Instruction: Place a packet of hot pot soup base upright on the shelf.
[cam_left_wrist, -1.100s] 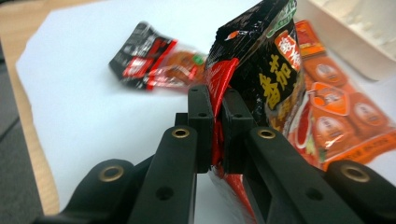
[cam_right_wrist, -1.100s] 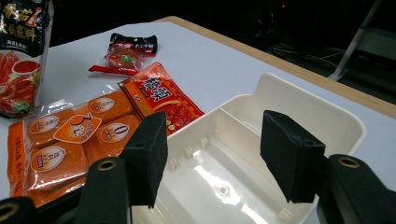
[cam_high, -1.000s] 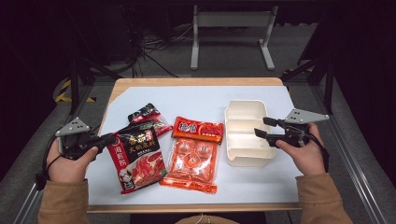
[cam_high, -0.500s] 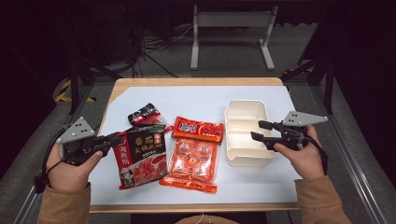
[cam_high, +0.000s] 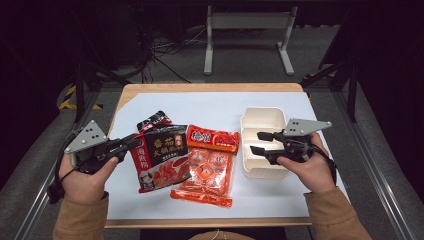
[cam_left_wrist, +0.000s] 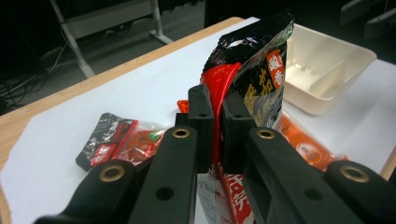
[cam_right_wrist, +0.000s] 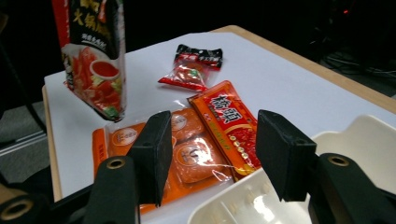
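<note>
Here the left claw (cam_high: 131, 143) is pinching the black sauce pouch (cam_high: 161, 157) by its edge, lifted off the table (cam_high: 165, 102), long axis hanging down. The tray (cam_high: 260, 122) lies to its right, under the right claw (cam_high: 256, 142), which is spread and empty, its jaws having just narrowed slightly. Dark room beyond.

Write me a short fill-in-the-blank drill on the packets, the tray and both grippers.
1. The left gripper is shut on the black and red ____.
2. The right gripper hovers with open jaws over the cream ____.
3. The pouch hangs lifted ____ the white mat.

Missing words: pouch; tray; above
</note>
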